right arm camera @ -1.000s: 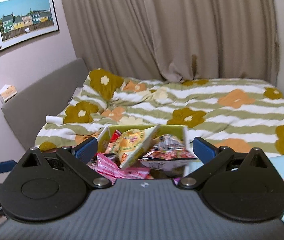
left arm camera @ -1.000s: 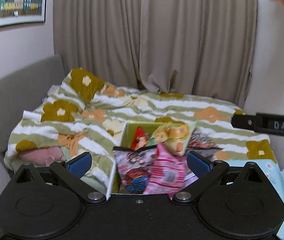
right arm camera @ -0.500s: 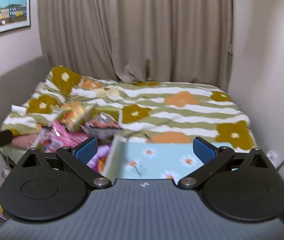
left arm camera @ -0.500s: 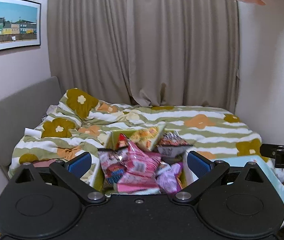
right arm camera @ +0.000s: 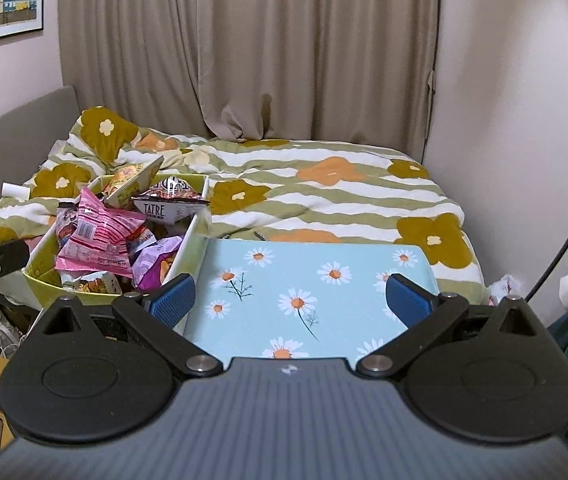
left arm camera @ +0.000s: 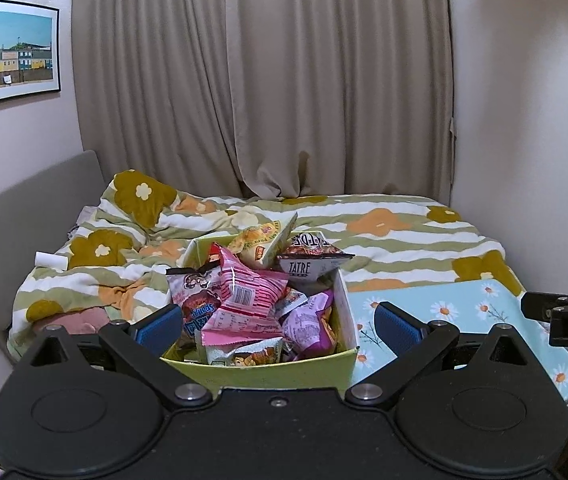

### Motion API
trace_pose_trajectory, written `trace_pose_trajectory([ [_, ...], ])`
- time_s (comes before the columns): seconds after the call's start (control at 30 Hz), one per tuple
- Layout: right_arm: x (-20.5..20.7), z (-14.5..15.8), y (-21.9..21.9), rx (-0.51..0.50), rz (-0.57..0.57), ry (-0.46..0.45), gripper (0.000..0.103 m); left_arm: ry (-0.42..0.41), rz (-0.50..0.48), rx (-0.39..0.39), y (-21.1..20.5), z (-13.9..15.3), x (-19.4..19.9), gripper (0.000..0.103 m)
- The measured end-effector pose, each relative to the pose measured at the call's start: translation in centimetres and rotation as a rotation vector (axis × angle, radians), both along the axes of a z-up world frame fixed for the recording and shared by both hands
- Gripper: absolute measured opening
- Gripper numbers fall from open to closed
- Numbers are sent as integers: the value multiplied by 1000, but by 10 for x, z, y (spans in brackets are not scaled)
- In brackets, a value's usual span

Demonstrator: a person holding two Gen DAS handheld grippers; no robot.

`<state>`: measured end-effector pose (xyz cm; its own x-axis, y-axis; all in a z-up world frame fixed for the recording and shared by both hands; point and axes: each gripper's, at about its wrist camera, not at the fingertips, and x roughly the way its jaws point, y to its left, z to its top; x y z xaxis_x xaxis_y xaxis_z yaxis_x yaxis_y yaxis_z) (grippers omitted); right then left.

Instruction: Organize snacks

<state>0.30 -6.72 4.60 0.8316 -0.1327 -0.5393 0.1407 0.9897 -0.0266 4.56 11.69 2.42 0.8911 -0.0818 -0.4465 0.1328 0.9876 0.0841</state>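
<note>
Newly centred snack box [left arm camera: 260, 368], fingers [left arm camera: 160, 326] wide.

You face beige curtains [left arm camera: 303, 80], framed harbour print [left arm camera: 8, 52] on the wall, flowered striped duvet [right arm camera: 323, 192], grey headboard [left arm camera: 24, 216].

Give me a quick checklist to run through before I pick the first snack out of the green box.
1. Left gripper open and empty: ok, nothing between the blue pads.
2. Right gripper open and empty: ok.
3. Green box in front of the left gripper: ok, its near wall sits between the fingers.
4. Pink packet on top and free to grasp: ok, it lies over the others.
5. Daisy tray bare for sorting: ok, nothing on it.
6. Box steady on the bedding: cannot tell.
</note>
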Motion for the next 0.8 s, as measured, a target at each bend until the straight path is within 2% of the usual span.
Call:
trace_pose_trajectory([
  [0.8,-1,-6,-5,15,-19,12,103,6,2,20,-2,-3,3,103],
])
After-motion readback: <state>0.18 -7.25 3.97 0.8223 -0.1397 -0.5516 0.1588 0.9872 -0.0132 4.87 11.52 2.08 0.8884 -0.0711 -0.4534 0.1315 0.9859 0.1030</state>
